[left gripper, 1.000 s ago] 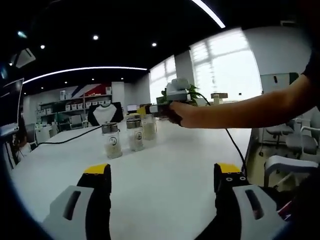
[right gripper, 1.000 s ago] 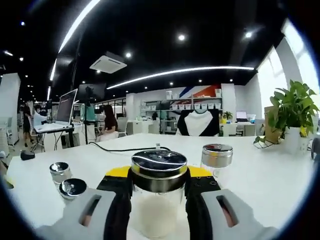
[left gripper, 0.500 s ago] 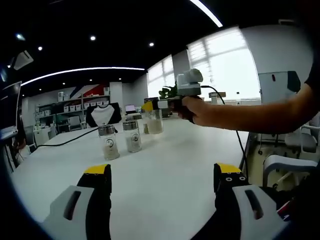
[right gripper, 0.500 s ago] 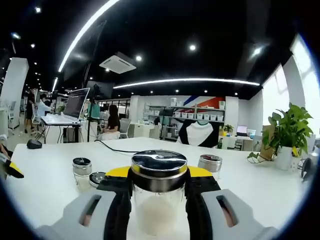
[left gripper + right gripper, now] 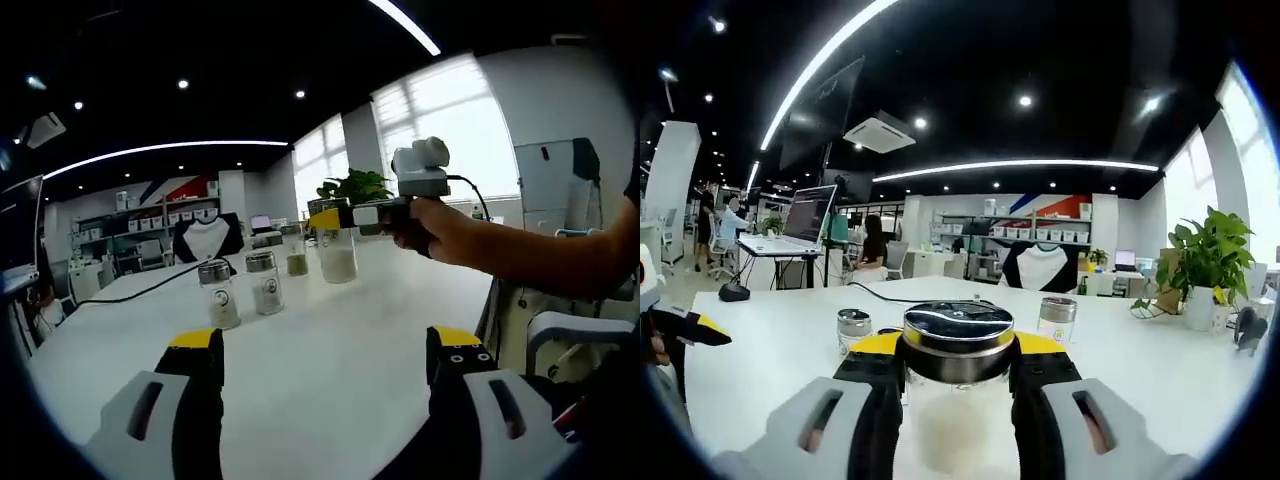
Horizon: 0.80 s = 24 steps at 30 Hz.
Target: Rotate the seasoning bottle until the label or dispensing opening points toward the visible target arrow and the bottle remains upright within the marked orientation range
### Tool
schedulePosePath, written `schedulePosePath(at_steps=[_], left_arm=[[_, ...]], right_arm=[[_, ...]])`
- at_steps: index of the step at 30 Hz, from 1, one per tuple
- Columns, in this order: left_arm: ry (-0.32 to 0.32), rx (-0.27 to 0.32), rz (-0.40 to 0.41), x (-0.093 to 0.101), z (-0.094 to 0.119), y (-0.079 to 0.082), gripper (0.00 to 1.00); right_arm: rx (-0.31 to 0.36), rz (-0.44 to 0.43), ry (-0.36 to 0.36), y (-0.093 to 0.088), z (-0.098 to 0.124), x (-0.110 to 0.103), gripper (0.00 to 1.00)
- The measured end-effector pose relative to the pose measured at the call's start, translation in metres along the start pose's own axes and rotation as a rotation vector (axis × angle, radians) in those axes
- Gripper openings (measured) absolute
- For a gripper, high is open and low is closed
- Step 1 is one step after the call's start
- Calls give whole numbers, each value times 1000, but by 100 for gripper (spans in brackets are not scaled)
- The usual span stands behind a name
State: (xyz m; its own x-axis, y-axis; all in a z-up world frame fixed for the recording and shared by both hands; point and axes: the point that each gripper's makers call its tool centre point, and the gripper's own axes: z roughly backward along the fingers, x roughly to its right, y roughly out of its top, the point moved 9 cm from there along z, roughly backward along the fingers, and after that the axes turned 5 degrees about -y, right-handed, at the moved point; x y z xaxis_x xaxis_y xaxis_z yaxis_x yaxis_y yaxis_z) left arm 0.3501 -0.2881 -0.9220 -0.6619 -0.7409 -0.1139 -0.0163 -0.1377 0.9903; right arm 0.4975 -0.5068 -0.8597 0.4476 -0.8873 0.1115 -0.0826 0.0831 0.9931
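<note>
A clear glass seasoning bottle (image 5: 958, 400) with pale powder and a shiny metal lid stands upright between the yellow-tipped jaws of my right gripper (image 5: 958, 352), which is shut on it. In the left gripper view the same bottle (image 5: 338, 255) hangs from the right gripper (image 5: 330, 217), held by a hand over the far right of the white table (image 5: 330, 340). I cannot tell whether its base touches the table. My left gripper (image 5: 325, 345) is open low over the near table, with nothing between its jaws.
Three more small bottles (image 5: 218, 293) (image 5: 263, 282) (image 5: 293, 250) stand on the table's far left part. Two of them (image 5: 853, 328) (image 5: 1057, 318) flank the held bottle in the right gripper view. A black cable (image 5: 140, 285), a potted plant (image 5: 1208, 262) and a mouse (image 5: 732, 292) lie further off.
The right gripper has carried its bottle away from the other bottles, rightward and nearer in the left gripper view. The left gripper has stayed open in place.
</note>
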Motion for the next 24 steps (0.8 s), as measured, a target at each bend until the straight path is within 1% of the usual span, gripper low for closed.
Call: schedulePosePath(at_steps=[2, 7, 10, 12, 15, 17, 20, 24], left_arm=[[-6, 4, -6, 4, 0, 1, 88], [-20, 13, -14, 11, -1, 4, 88], [-25, 26, -11, 12, -1, 6, 88], [-30, 29, -12, 13, -1, 5, 88], [-41, 28, -8, 14, -1, 4, 87], [-46, 31, -4, 15, -2, 5, 86], [-49, 58, -3, 15, -1, 6, 84], [-62, 62, -5, 17, -1, 5, 76]], right_arm=[[10, 4, 5, 1, 8, -4, 39], [28, -52, 40, 7, 32, -13, 39], [32, -61, 40, 8, 41, -18, 39], [24, -51, 49, 8, 48, -23, 39], [21, -40, 50, 6, 55, -29, 39], [18, -48, 52, 5, 59, -32, 39], [11, -53, 68, 3, 64, -40, 39], [-2, -65, 96, 1, 66, -54, 39]])
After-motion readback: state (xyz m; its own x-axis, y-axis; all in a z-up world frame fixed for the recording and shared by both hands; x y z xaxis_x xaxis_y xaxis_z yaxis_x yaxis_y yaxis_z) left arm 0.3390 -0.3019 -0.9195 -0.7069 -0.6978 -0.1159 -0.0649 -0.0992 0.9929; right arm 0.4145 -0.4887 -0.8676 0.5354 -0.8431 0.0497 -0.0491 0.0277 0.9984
